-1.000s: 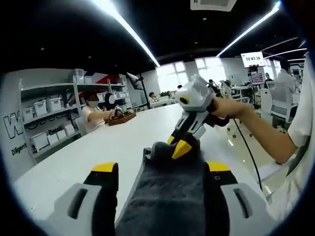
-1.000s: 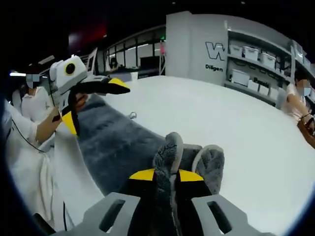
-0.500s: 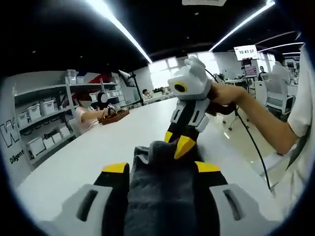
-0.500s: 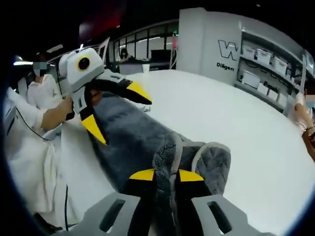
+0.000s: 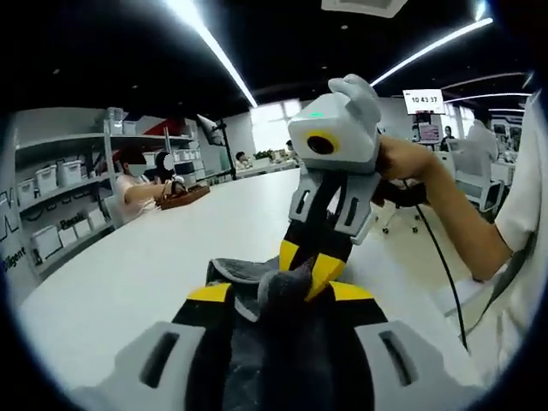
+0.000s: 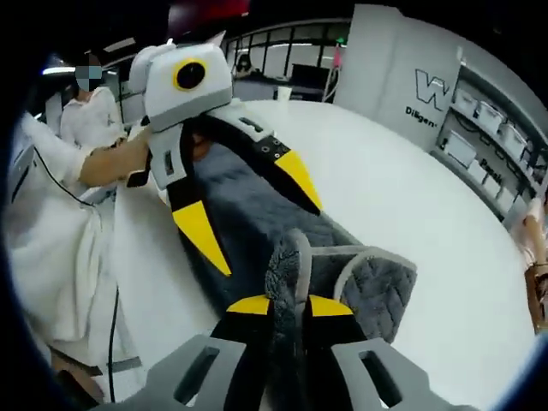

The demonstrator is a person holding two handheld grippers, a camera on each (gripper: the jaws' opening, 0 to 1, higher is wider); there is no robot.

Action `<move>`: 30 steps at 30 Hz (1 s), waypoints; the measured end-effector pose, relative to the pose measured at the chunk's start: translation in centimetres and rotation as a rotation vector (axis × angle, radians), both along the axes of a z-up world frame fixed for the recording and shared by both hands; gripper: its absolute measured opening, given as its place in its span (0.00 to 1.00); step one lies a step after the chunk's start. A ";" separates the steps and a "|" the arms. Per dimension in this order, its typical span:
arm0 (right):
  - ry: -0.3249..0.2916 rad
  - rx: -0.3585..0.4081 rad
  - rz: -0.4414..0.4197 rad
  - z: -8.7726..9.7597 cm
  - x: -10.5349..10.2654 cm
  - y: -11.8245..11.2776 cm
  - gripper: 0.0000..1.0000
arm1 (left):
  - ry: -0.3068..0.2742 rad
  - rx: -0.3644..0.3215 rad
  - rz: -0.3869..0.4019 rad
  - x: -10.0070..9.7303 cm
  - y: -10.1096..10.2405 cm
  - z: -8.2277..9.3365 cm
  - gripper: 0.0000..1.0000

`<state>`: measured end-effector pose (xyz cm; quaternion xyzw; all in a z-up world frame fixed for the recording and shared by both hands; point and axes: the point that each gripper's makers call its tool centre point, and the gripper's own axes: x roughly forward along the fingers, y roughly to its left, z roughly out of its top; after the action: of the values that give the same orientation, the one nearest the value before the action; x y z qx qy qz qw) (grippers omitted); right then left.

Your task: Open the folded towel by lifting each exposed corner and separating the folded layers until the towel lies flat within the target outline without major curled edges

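Across the white desk, a grey towel stretched lengthwise from one gripper to the other, long axis running between them, partly lifted. Right gripper clenched on a bunched corner of it, nearer the folded layers; left gripper straddling the cloth with jaws spread, released.

The left gripper has its yellow-tipped jaws spread wide, grey towel between them. The right gripper is clamped tight on a fold of it. A hand grips the right gripper's handle, forearm extended.
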<state>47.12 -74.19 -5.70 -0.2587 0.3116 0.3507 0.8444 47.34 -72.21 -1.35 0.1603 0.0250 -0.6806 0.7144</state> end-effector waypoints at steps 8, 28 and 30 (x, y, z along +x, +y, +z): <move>-0.015 -0.093 0.078 -1.0 -0.2 0.3 0.06 | 0.076 -0.012 -0.060 -0.7 -0.9 -2.4 0.27; -0.059 -0.248 0.252 -2.0 -1.2 0.7 0.07 | 0.052 0.059 -0.076 -1.5 0.1 -4.3 0.05; -0.019 -0.200 0.215 -2.0 -1.5 0.9 0.08 | 0.049 0.058 -0.076 -1.5 0.1 -4.4 0.05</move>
<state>45.64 -73.31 -7.74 -0.3767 0.3076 0.4037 0.7749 45.85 -72.11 -5.70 0.1653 0.0560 -0.7099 0.6823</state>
